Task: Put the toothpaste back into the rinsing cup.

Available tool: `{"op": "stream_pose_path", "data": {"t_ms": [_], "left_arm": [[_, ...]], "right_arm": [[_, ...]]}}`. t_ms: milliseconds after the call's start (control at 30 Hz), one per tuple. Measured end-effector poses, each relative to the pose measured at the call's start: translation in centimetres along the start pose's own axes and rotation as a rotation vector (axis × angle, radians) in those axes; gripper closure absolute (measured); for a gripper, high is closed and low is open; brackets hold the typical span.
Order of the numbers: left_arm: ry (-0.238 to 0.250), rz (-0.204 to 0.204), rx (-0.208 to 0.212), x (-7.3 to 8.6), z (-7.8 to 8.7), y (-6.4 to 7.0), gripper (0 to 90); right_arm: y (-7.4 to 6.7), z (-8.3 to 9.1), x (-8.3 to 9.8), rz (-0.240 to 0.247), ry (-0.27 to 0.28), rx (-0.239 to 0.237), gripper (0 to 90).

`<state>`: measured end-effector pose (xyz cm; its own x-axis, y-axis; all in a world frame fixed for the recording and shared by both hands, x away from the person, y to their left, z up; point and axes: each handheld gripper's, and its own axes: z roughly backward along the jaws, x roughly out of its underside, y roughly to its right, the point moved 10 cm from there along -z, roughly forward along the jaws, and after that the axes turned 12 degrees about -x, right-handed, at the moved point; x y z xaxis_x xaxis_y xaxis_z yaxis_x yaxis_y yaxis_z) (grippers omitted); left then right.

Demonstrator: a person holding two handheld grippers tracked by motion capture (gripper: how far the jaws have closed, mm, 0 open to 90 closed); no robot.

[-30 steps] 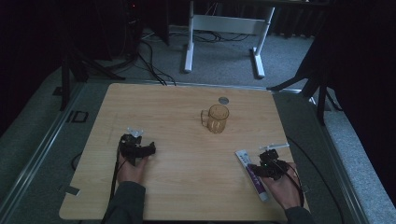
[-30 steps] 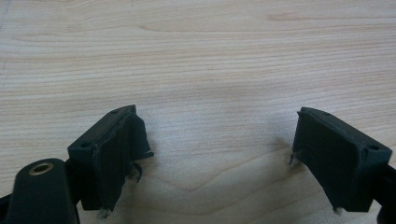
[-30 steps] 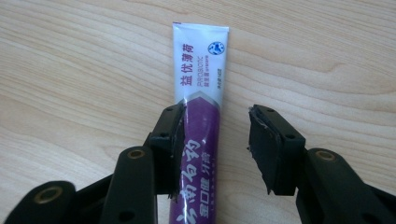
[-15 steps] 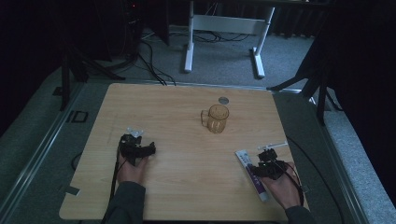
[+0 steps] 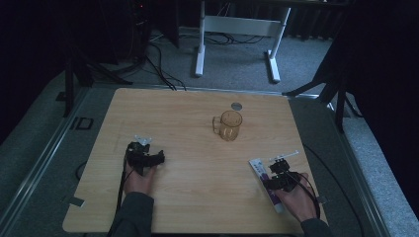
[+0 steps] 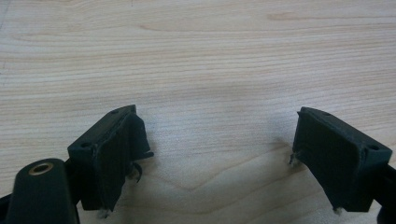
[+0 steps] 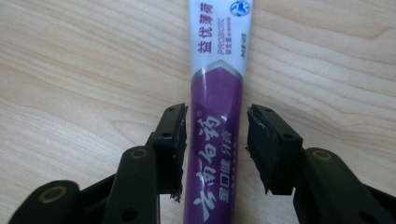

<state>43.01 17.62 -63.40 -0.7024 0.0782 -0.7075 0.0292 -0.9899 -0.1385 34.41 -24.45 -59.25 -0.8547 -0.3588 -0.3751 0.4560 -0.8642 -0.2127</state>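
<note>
Pale wood-grain table [image 5: 188, 207] fills the middle of a dim room, with grey carpet, loose cables and a white desk frame [image 5: 237, 29] beyond its far edge. Near the person's right-hand corner lies a toothpaste tube [image 5: 266, 183], purple at one end and white at the other, flat on the wood and running lengthwise away from the hand. The right gripper [image 7: 215, 140] straddles it: its jaws have just been closing, one pad stands on each side of the purple part, and a sliver of gap shows on both sides, so the tube looks bracketed rather than pinched yet. Lining up along the tube's length probably lets the pads meet its narrow sides. The left gripper [image 6: 215, 154] rests spread wide over bare wood with nothing between its pads, apparently parked out of the way. An amber glass mug [image 5: 230, 125] stands upright well apart toward the far side, a small grey disc [image 5: 236, 105] just beyond it.
</note>
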Motion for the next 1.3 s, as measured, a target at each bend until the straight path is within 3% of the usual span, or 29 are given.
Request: {"op": "stream_pose_path", "data": {"t_ms": [267, 933, 1300], "left_arm": [[0.000, 0.000, 0.000, 0.0, 0.0, 0.0, 14.6], [0.000, 0.000, 0.000, 0.0, 0.0, 0.0, 14.6], [-0.001, 0.000, 0.000, 0.0, 0.0, 0.0, 14.6]], "right_arm": [[0.0, -0.1, 0.1, 0.014, -0.038, 0.007, 57.4], [0.2, -1.6, 1.2, -0.013, -0.149, 0.009, 57.3], [0.3, -2.0, 1.2, -0.011, -0.181, 0.032, 58.5]]}}
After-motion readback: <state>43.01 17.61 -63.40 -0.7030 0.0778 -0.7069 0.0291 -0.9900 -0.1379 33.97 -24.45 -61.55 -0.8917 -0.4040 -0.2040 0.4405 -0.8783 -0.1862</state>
